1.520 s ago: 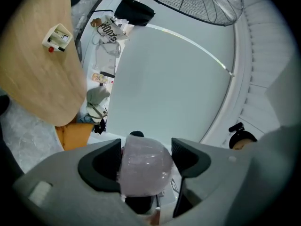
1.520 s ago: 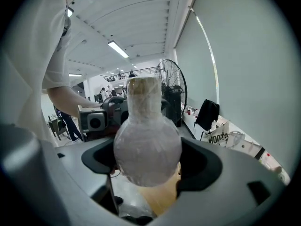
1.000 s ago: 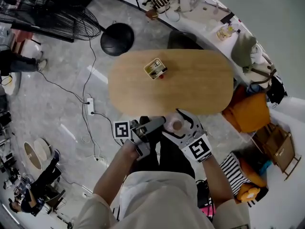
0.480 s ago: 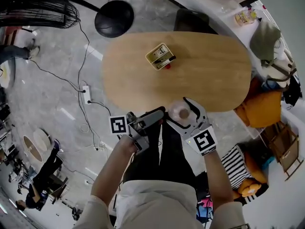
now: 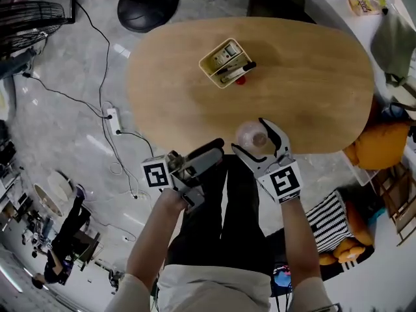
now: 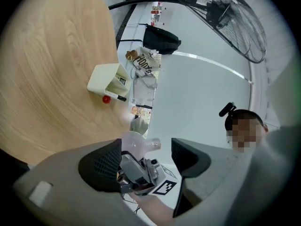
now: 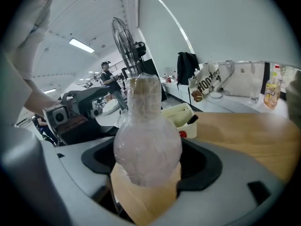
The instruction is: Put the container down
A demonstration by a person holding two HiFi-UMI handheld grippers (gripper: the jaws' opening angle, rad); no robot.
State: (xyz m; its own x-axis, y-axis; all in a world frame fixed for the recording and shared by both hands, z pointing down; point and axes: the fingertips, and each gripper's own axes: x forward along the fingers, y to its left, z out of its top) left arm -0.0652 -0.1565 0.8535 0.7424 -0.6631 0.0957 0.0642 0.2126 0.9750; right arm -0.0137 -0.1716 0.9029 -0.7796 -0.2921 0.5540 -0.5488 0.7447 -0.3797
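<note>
Container: clear bulbous plastic bottle-shaped container [image 7: 146, 140] with a narrow neck and a tan lower section, clamped in the right gripper [image 7: 146, 166]. The jaws are closed against its wide body on both sides, and the neck points up in the right gripper view. From the head view the container [image 5: 250, 137] sits over the near edge of the oval light-wood table [image 5: 312, 77], inside the right gripper [image 5: 255, 142]. Can't tell whether its base touches the tabletop. The left gripper [image 5: 211, 156] is just beside it on the left, off the table edge over the person's dark trousers, with its marker cube facing outward. The left gripper [image 6: 143, 159] has its jaws spread wide with nothing between the pads (the container [image 6: 136, 142] and the right gripper's body only show through the gap, further off). Further out on the table, well apart from both grippers, is a cream rectangular plastic box [image 5: 224, 60] set at an angle. A black marker [image 5: 237, 69] lies across its rim and a small red round object [image 5: 240, 80] sits on the wood just beside it. The same box [image 7: 181, 114] is visible behind the container in the right gripper view. On the grey floor left of the table: a white power strip [image 5: 112, 119] with a trailing black cable, and a round black fan base [image 5: 148, 4].
</note>
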